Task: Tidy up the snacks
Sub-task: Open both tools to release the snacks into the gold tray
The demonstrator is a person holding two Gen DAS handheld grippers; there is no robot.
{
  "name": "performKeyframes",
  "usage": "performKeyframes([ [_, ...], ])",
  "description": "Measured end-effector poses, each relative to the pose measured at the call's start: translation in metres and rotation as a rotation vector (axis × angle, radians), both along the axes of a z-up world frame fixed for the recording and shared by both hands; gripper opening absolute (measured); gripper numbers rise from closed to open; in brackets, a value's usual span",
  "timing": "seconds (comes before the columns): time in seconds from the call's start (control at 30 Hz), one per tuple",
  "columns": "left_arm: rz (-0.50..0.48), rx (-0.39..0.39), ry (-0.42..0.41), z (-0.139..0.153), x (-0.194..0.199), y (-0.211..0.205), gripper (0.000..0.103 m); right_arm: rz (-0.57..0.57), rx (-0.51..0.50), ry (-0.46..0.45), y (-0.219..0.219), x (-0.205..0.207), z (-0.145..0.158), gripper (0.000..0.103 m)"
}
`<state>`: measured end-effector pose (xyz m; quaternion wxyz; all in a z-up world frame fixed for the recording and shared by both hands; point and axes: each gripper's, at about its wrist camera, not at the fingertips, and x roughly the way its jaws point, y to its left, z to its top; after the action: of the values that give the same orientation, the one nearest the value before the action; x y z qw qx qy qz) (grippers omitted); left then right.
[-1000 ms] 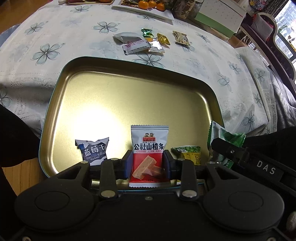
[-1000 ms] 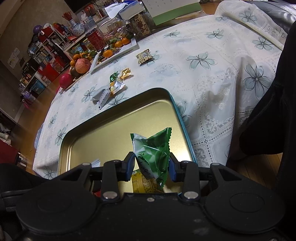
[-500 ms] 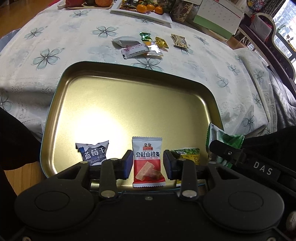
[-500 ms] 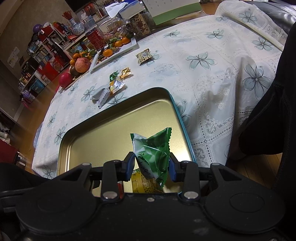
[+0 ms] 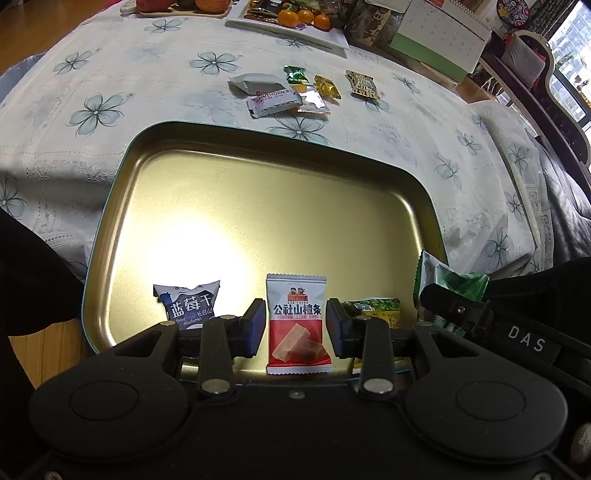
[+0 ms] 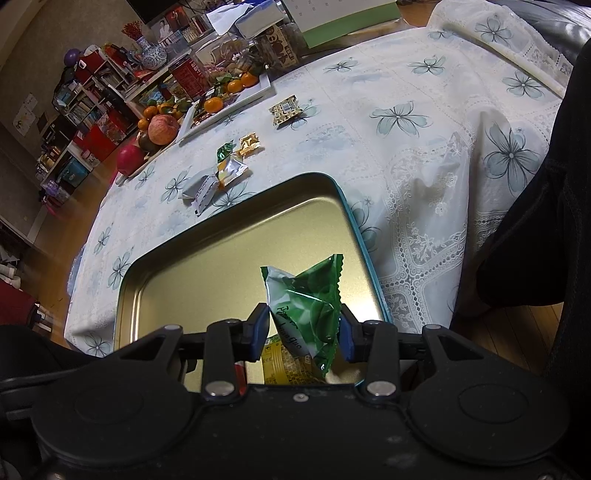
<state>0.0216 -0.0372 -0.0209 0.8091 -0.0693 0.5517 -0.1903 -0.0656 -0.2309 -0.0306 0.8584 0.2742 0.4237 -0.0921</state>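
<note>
A gold tray [image 5: 258, 206] with a teal rim lies on the flowered tablecloth. Along its near edge lie a dark blue blueberry packet [image 5: 188, 304], a red-and-white hawthorn packet [image 5: 297, 325] and a yellow-green packet [image 5: 376, 314]. My left gripper [image 5: 297, 326] is open, its pads on either side of the hawthorn packet and apart from it. My right gripper [image 6: 303, 332] is shut on a green-and-white packet [image 6: 306, 306], held above the tray's [image 6: 229, 266] near right corner and over the yellow-green packet [image 6: 288, 365]. It also shows in the left wrist view [image 5: 448, 284].
Several loose snack packets [image 5: 291, 92] lie on the cloth beyond the tray, also seen in the right wrist view [image 6: 221, 173]. Trays of oranges [image 5: 303, 16] and fruit [image 6: 162, 127] and a green-and-white box [image 5: 436, 40] stand at the far edge. A dark sofa [image 5: 569, 199] is on the right.
My left gripper has opened and let go of the hawthorn packet, which now lies flat in the tray, and has drawn back a little. The right gripper has kept its hold and place.
</note>
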Motion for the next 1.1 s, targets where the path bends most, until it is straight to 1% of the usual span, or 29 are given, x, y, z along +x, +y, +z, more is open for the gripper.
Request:
performKeyframes([
  [0.37,0.001,0.002,0.002,-0.0008,0.0004,-0.0002,0.044,-0.003,-0.009,-0.012,0.0016,-0.0015,0.0027,0.043],
  [0.87,0.004,0.013,-0.001,-0.0007,0.0006,0.0002,0.044,0.002,-0.012,-0.004,0.0018,-0.0003,0.0025,0.043],
  [0.97,0.009,0.023,-0.012,0.0019,-0.0002,-0.0008,0.044,0.005,-0.013,-0.001,0.0020,0.0005,0.0024,0.043],
  [1.1,0.026,0.053,-0.049,0.0070,-0.0030,-0.0022,0.044,0.010,-0.016,0.003,0.0025,0.0011,0.0013,0.043],
])
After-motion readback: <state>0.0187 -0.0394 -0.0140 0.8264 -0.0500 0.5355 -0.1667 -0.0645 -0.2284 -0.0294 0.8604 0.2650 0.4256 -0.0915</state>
